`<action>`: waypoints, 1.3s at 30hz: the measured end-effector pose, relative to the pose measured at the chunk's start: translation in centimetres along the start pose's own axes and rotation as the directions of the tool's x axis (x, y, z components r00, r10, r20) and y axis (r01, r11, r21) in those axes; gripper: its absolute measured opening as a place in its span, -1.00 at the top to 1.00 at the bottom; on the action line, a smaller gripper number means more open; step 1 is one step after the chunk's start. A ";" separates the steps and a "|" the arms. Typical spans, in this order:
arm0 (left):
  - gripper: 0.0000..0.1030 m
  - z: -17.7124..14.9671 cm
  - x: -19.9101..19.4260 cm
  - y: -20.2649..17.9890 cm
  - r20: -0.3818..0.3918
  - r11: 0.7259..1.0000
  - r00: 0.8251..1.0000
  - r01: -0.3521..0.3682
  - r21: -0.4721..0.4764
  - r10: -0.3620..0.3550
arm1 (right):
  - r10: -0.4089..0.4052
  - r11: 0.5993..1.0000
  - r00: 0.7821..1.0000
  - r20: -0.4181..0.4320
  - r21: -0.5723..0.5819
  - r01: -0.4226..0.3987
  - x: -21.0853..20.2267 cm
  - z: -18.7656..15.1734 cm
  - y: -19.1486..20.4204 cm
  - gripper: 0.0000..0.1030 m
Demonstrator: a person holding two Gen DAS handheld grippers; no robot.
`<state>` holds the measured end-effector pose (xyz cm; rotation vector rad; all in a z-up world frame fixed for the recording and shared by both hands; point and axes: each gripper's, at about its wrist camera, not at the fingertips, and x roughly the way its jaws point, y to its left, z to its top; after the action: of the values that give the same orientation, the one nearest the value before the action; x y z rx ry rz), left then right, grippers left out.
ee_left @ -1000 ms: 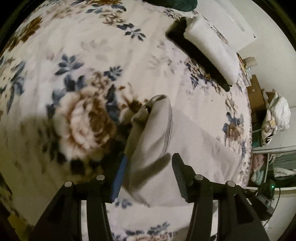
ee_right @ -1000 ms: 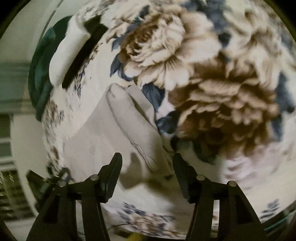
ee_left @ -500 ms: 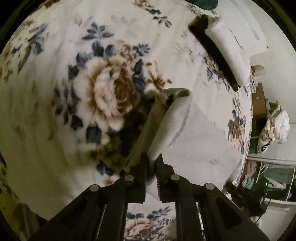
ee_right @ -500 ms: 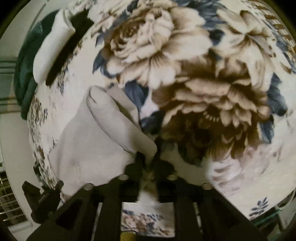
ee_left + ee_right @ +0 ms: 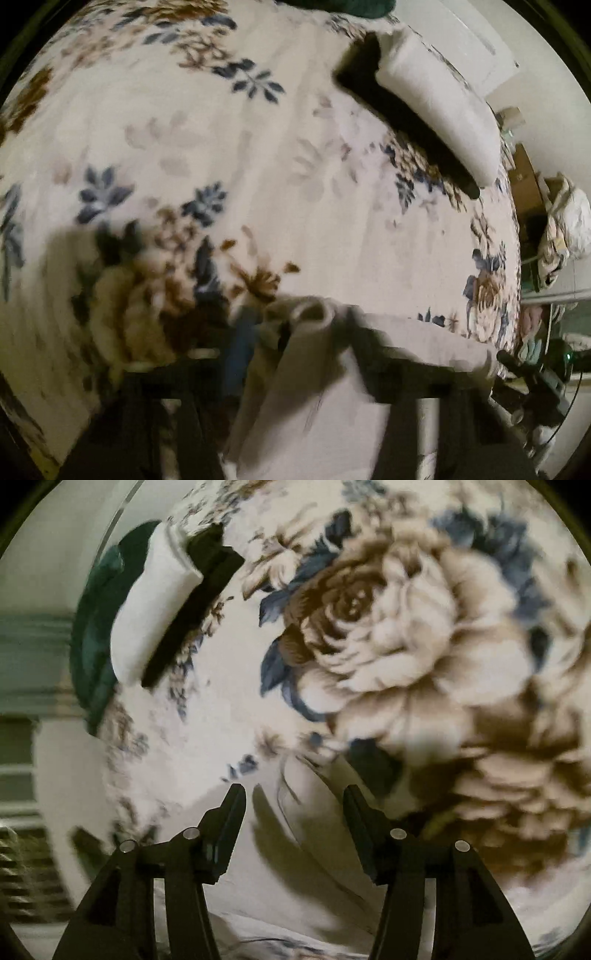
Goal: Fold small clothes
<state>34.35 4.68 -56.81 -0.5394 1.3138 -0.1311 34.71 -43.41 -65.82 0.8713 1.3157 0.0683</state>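
A small beige garment point(image 5: 317, 387) lies folded on the floral blanket point(image 5: 221, 147), with a rolled edge at its far end. In the blurred left wrist view my left gripper point(image 5: 299, 339) is open, its fingers on either side of that rolled edge. In the right wrist view the garment point(image 5: 295, 834) lies between the fingers of my right gripper point(image 5: 293, 801), which is open and holds nothing.
A folded white cloth point(image 5: 439, 107) on a black one point(image 5: 391, 107) lies at the far side of the bed, also in the right wrist view point(image 5: 155, 602). A dark green fabric point(image 5: 92, 635) is behind it. Clutter and a bag point(image 5: 565, 229) stand beyond the bed's right edge.
Both grippers were shut on the garment's edge half a second ago and have opened. The garment now lies released, lower in both views. The left view is blurred by motion.
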 end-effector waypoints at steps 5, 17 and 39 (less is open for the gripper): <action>0.85 0.0 0.7 0.8 0.019 0.999 1.000 -0.014 0.037 0.013 | 0.016 0.997 0.998 0.055 0.078 -0.020 0.6 0.7 -1.5 0.76; 0.43 0.8 -0.1 2.8 -0.021 0.991 0.992 0.120 -0.054 -0.122 | -0.016 0.996 1.000 0.011 0.091 0.015 1.9 1.8 -2.1 0.04; -0.22 -4.6 3.4 5.6 -0.106 0.902 0.913 0.363 -0.236 -0.395 | 0.213 0.976 0.927 -0.308 0.113 -0.186 6.7 -1.4 -5.9 -0.57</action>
<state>29.77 6.84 -63.00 -0.9844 1.3650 -0.3643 33.05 -43.40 -74.72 1.0967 1.5344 0.3295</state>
